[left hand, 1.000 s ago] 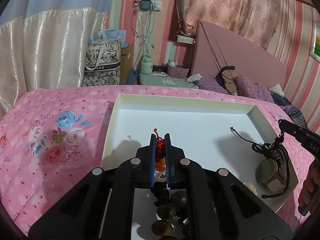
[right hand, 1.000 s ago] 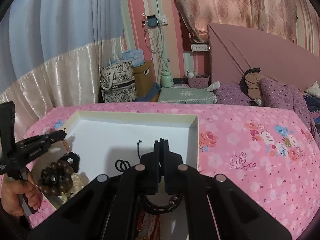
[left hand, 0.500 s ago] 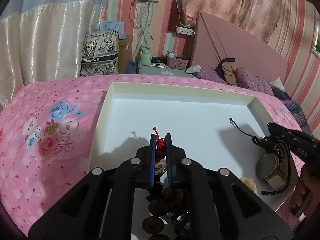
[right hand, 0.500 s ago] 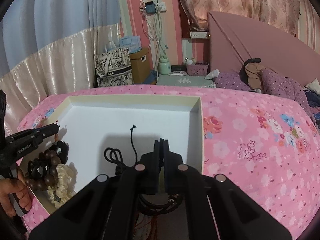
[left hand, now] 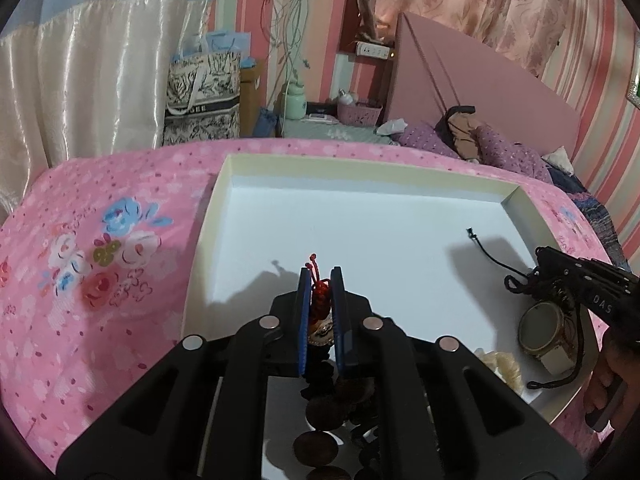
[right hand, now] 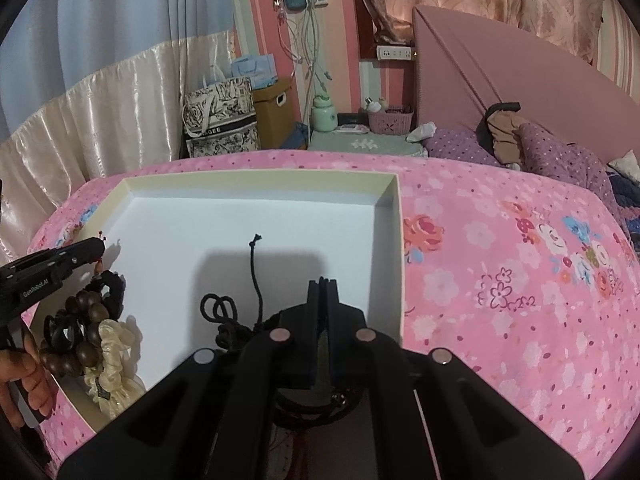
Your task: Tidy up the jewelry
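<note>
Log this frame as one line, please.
left hand-held gripper: shut on bead bracelet | right hand-held gripper: shut on black cord | both over tray

Pink floral bedspread (right hand: 500, 272) spread ahead of claw. Patterned tote bag (right hand: 220, 120) stood on floor beyond bed, cardboard box (right hand: 274, 110) just beside it. Green bottle (right hand: 324, 114), pink basket (right hand: 390, 120) seen farther right. Purple pillows (right hand: 560, 160) laid against headboard (right hand: 500, 68).
</note>
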